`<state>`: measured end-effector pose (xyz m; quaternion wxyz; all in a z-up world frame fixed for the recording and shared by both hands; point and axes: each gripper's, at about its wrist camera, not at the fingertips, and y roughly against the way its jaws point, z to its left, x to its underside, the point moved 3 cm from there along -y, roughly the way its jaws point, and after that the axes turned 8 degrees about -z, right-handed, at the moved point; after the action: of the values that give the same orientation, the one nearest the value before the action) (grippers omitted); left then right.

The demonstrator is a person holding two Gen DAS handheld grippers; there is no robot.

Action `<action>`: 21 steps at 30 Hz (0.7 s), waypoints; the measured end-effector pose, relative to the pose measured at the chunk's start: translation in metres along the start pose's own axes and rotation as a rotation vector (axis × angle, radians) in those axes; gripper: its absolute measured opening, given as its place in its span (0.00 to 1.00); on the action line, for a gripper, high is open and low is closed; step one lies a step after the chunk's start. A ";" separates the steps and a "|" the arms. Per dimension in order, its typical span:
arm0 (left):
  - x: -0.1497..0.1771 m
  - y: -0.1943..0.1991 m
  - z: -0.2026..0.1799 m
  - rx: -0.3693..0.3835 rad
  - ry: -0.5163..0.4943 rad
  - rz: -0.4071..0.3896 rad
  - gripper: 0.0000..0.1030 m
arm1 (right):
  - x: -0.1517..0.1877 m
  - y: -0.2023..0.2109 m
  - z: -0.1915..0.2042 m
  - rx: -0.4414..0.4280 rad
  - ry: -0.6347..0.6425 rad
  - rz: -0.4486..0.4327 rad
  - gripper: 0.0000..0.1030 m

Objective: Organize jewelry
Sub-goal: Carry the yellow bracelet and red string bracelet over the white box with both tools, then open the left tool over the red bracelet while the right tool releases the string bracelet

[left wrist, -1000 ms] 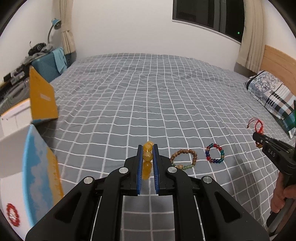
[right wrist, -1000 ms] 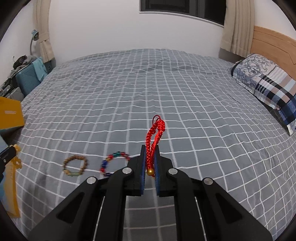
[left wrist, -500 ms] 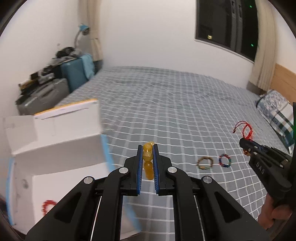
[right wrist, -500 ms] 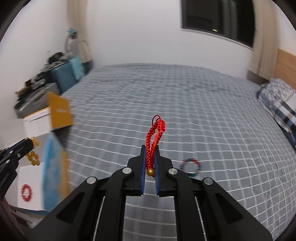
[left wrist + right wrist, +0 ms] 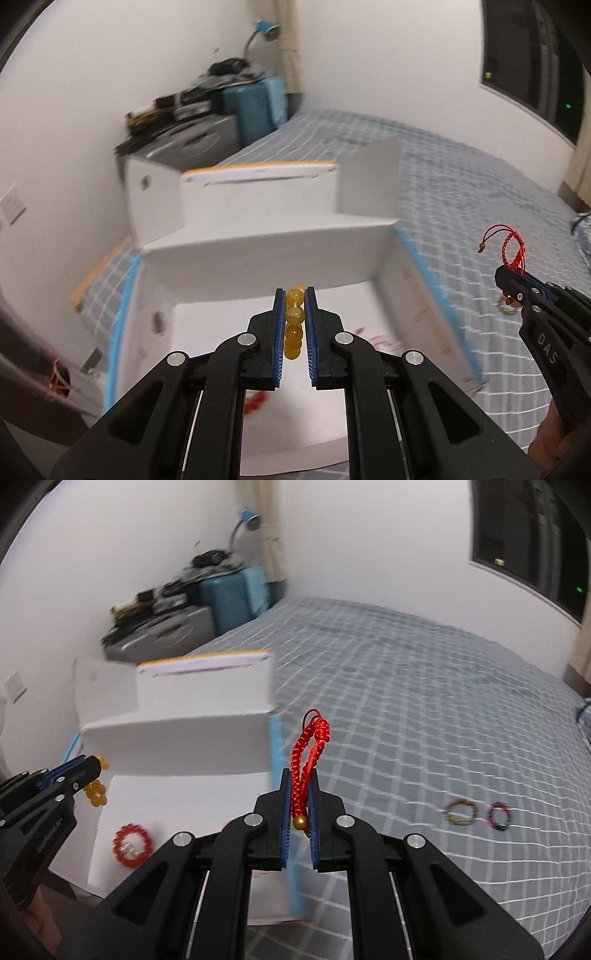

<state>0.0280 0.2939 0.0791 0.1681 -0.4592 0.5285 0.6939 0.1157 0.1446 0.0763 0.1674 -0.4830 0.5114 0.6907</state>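
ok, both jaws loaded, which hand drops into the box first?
Left, probably. The left gripper holds the yellow bead bracelet over the open white box; the right gripper, holding the red cord bracelet, is over the box's edge.

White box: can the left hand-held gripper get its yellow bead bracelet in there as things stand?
Probably yes. The left hand-held gripper, shut on the yellow bead bracelet, points into the white box, whose top is open; only a red bead bracelet lies inside.

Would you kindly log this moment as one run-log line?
left tool: shut on yellow bead bracelet | right tool: shut on red braided cord bracelet | white box: open, red bead bracelet inside
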 end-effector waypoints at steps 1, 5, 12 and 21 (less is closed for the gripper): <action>0.005 -0.003 0.010 -0.016 0.007 0.016 0.09 | 0.002 -0.003 0.006 -0.009 0.005 0.010 0.07; 0.020 -0.022 0.032 -0.050 0.019 0.082 0.09 | 0.015 -0.022 0.038 -0.035 0.038 0.068 0.07; 0.046 -0.050 0.054 -0.045 0.038 0.189 0.09 | 0.046 -0.062 0.068 -0.054 0.033 0.220 0.07; 0.058 -0.071 0.062 -0.036 0.045 0.272 0.09 | 0.065 -0.085 0.077 -0.045 0.046 0.311 0.07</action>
<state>0.0201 0.3614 -0.0082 0.0523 -0.4017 0.5772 0.7091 0.1081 0.2303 -0.0237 0.0360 -0.4172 0.5682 0.7083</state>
